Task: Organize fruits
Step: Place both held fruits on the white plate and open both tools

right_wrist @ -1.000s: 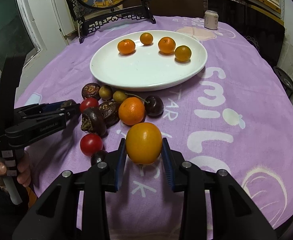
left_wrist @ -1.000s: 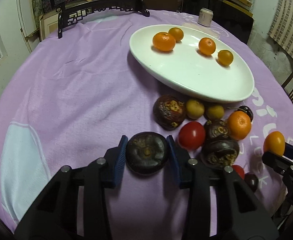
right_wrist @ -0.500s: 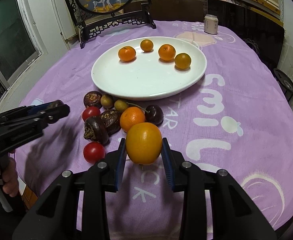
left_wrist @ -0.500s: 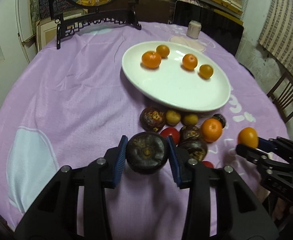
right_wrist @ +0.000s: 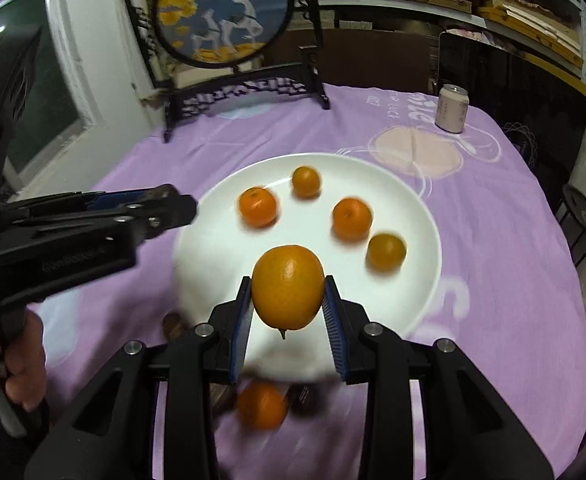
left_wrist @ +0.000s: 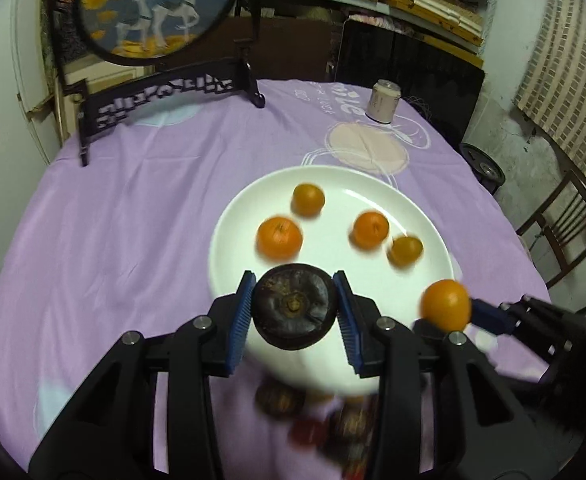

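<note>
A dark mangosteen (left_wrist: 294, 311) is clamped between the blue pads of the left gripper (left_wrist: 294, 312) and is held in the air over the near rim of the white plate (left_wrist: 425, 216). An orange (right_wrist: 287, 287) is gripped the same way by the right gripper (right_wrist: 287, 304), also above the plate's near edge. Four small oranges (right_wrist: 257, 207) are seen lying on the plate. Further fruit, blurred, is left on the purple tablecloth (left_wrist: 113, 220) below the grippers.
</note>
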